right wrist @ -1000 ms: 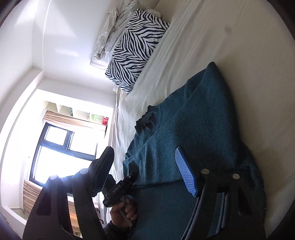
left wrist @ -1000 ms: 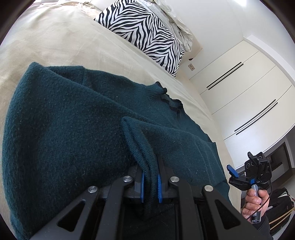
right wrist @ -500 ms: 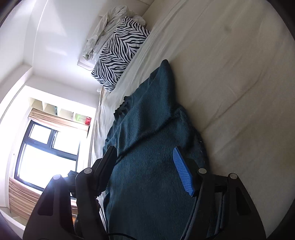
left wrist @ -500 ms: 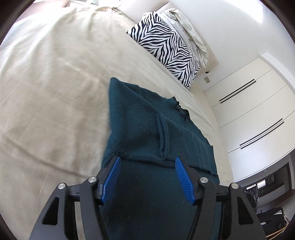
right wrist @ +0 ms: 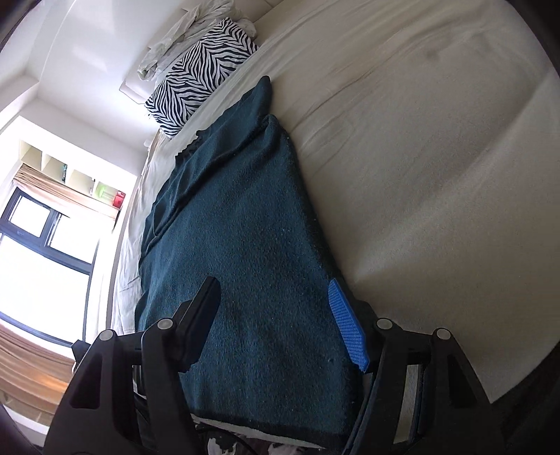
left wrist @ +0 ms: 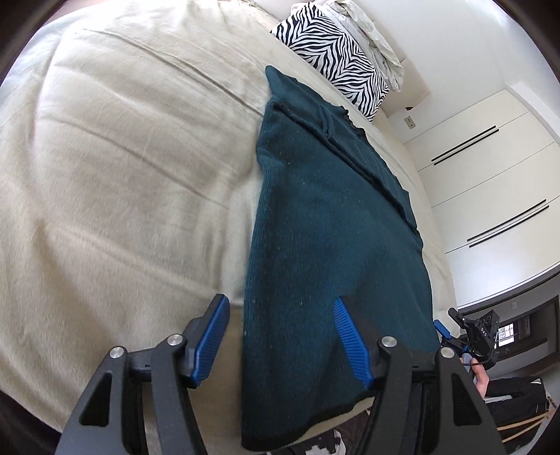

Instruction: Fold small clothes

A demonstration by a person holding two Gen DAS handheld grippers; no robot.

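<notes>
A dark teal knitted sweater (left wrist: 332,245) lies on the beige bed (left wrist: 122,175) as a long narrow strip. Its sleeves are folded in and its hem hangs over the near edge. My left gripper (left wrist: 280,332) hovers open over the hem end, with the sweater's left edge between its blue pads (left wrist: 210,336) but untouched. In the right wrist view my right gripper (right wrist: 273,315) is also open above the same end of the sweater (right wrist: 245,245), holding nothing. The right gripper (left wrist: 448,323) shows small at the far right of the left wrist view, carried in a hand (left wrist: 481,381).
A zebra-striped pillow (left wrist: 336,59) and crumpled pale cloth (left wrist: 371,28) lie at the bed's head beyond the collar. White wardrobe doors (left wrist: 490,175) stand on one side of the bed, and a bright window (right wrist: 42,245) on the other. Broad bare sheet (right wrist: 437,175) lies beside the sweater.
The left gripper let go of the folded-in sleeve, opened, and drew back to the hem end. The right gripper, open throughout, drew back the same way.
</notes>
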